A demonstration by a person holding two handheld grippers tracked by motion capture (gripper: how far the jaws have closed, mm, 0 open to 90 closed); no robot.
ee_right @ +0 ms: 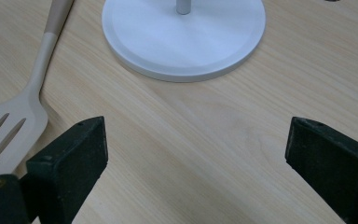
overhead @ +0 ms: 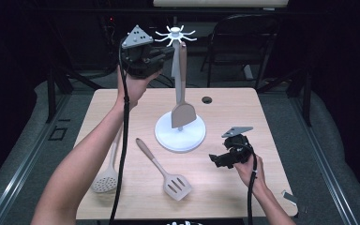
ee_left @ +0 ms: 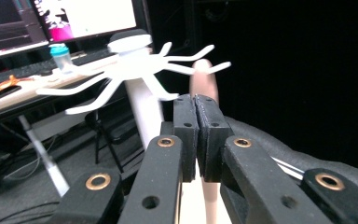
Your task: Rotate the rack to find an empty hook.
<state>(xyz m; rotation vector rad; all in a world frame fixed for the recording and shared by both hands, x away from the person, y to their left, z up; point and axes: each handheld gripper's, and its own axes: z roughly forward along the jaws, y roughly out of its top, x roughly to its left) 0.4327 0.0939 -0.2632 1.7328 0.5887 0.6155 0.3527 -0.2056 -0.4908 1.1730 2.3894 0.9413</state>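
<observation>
One spatula [overhead: 183, 101] on white rack [overhead: 180, 133].

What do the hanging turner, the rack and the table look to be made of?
Hanging turner: probably matte silicone, uniform taupe, no shine; the left gripper is beside its handle top. Rack: white, smooth, faintly glossy, either plastic or painted metal; its thin hook arms suggest moulding. Table: pale wood-grain top, likely laminate.
</observation>
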